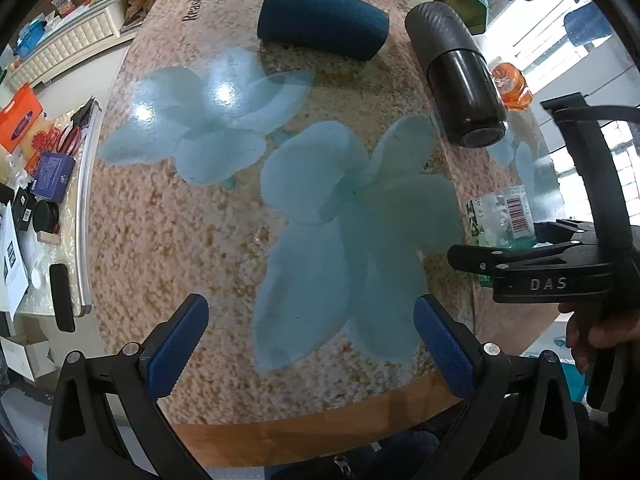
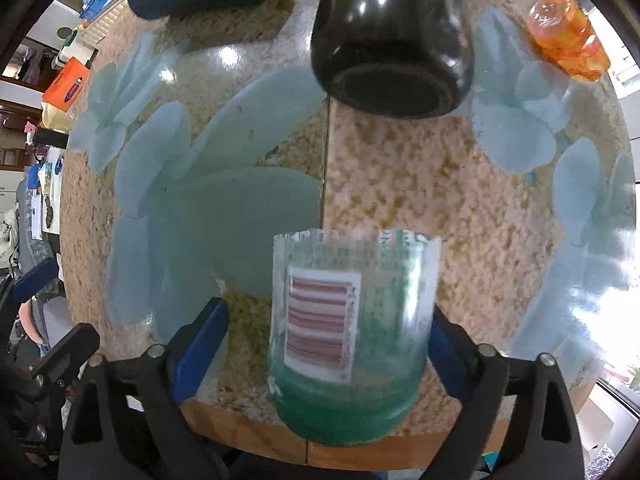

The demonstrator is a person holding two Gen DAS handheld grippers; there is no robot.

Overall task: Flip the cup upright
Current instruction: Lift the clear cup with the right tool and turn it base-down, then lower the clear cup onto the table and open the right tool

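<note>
Clear green-tinted plastic, barcode label facing me: the cup (image 2: 352, 336) lies on its side near the front edge of the flowered table (image 2: 460, 216), between the spread fingers of my right gripper (image 2: 328, 344); I cannot tell whether they touch it. My left gripper (image 1: 312, 344) is spread wide over bare tabletop, holding nothing. Farther back lie a black bottle (image 1: 460, 80) and a dark blue cup (image 1: 324, 16).
</note>
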